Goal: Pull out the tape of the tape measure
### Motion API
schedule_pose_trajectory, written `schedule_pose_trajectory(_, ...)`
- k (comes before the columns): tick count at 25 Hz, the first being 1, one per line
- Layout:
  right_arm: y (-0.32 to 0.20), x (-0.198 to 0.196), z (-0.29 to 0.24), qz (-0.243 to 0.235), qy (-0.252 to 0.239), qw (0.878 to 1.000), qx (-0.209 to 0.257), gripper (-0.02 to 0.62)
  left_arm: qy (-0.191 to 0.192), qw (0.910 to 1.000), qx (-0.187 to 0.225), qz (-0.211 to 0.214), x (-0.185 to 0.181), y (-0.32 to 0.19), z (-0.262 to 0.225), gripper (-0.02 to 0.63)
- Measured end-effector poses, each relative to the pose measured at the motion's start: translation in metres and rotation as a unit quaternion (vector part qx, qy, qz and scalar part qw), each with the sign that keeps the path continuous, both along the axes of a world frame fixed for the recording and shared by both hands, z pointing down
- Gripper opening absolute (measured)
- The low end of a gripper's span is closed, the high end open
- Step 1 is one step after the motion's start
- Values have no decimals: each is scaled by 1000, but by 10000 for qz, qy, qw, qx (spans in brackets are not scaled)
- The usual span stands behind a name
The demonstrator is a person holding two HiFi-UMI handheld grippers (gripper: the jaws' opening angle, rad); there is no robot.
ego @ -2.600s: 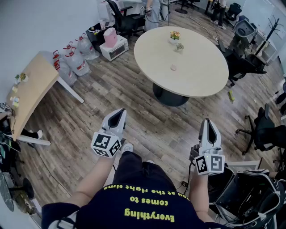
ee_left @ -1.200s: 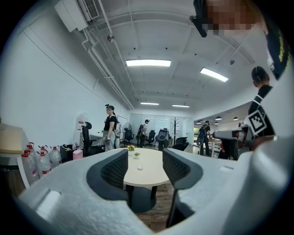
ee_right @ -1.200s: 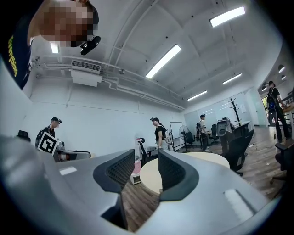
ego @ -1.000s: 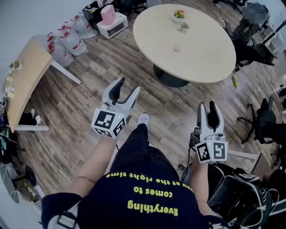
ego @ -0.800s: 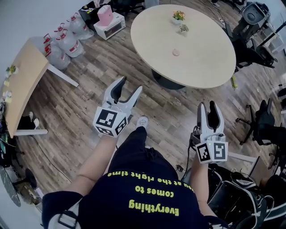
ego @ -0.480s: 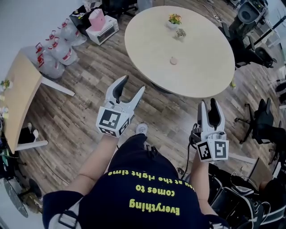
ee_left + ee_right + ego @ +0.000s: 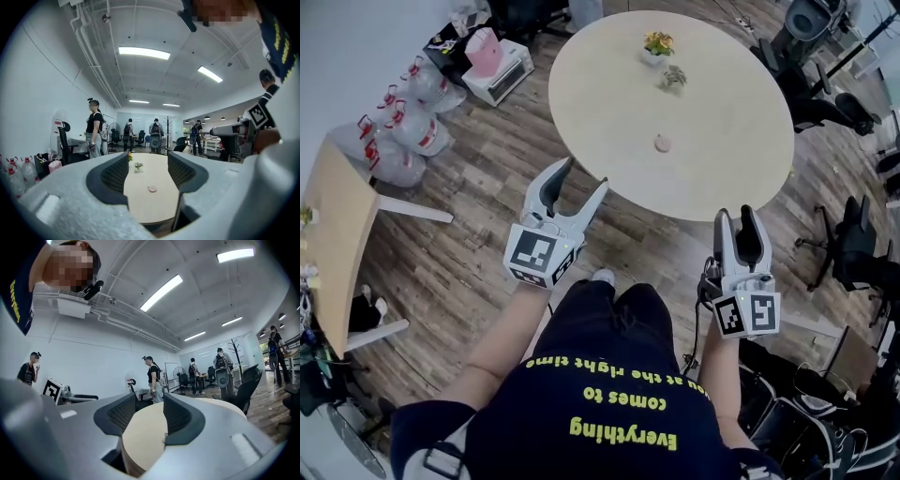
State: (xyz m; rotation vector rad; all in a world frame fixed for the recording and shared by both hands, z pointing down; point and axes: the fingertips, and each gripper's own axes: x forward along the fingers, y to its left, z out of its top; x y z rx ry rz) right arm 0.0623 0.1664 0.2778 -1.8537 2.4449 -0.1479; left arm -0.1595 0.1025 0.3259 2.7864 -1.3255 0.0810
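An open office with a wood-plank floor (image 7: 459,253) holds a round beige table (image 7: 722,103). Just short of the table's near edge, the left gripper (image 7: 584,173) has its jaws spread wide and empty. The right gripper (image 7: 734,214), also short of that edge, has just been opening its jaws, with nothing between them. A small round pink disc (image 7: 663,143), seemingly the tape measure though too small to be sure, lies near the table's middle, well apart from both.

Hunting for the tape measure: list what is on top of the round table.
On the round table: a small round pink object, a flower pot, a small plant. The left tongs hide a bit of its rim.
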Motion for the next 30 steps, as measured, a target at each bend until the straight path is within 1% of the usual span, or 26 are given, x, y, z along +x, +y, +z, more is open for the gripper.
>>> schedule_pose_trajectory(7, -35, 5, 14, 9, -23, 9999, -170, 184, 33, 9997, -227, 56, 6, -33, 19, 258)
schedule_pose_trajectory(11, -61, 6, 14, -131, -45, 9998, -159, 186, 21, 9998, -206, 8, 11, -52, 18, 258)
schedule_pose_trajectory(16, -109, 17, 11, -402, -54, 9991, -132, 186, -14, 9999, -114, -61, 28, -85, 12, 258)
schedule_pose_trajectory(21, -159, 35, 5, -715, -13, 9974, -69, 187, 40, 9996, -82, -263, 50, -125, 7, 258)
schedule_pose_trajectory(24, -185, 51, 6, -853, -30, 9963, -74, 187, -38, 9992, -83, -378, 64, -145, 9, 258)
schedule_pose_trajectory(27, -205, 69, 8, -947, -18, 9955, -77, 187, -114, 9989, -66, -450, 79, -161, 12, 258)
schedule_pose_trajectory(30, -222, 87, 12, -986, -40, 9950, -120, 187, -78, 9983, -113, -571, 89, -175, 15, 258)
